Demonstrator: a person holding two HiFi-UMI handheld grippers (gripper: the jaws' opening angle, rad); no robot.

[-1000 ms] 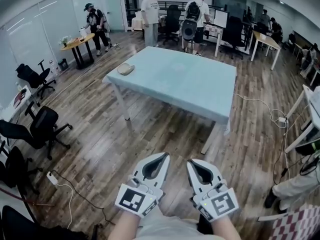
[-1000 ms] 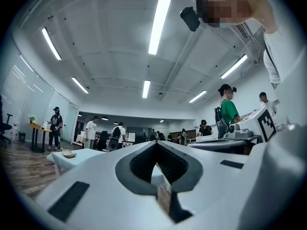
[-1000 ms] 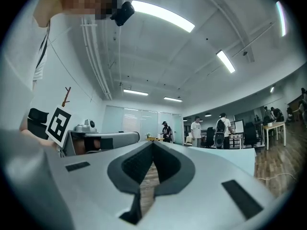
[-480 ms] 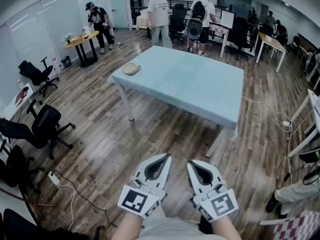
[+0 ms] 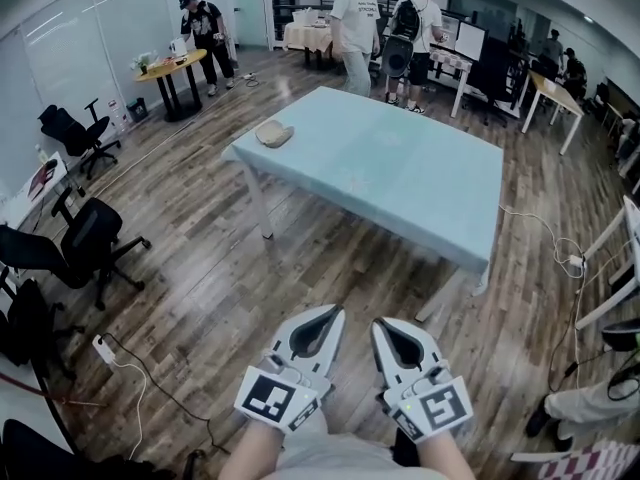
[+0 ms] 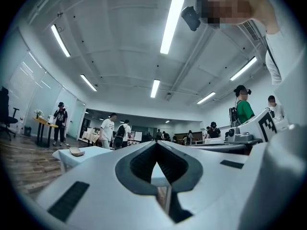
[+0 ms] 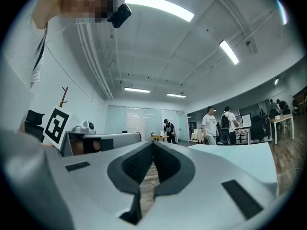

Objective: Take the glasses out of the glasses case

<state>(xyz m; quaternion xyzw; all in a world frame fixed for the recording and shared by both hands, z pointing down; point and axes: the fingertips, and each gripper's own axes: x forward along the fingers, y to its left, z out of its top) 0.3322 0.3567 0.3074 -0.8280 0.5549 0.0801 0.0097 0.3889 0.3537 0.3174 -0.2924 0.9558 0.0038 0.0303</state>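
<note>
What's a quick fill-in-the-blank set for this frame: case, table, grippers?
1. The glasses case lies near a ____ of the table.
2. The left gripper and right gripper both have their fingers ____.
3. Both grippers hang over the wooden ____, short of the table.
Missing: corner; shut; floor.

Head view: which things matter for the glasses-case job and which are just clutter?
Job: glasses case near the left corner of the blue table; left gripper and right gripper, both shut and empty, short of the table.

Lying about: office chairs, power strip on the floor, round table, people standing behind.
</note>
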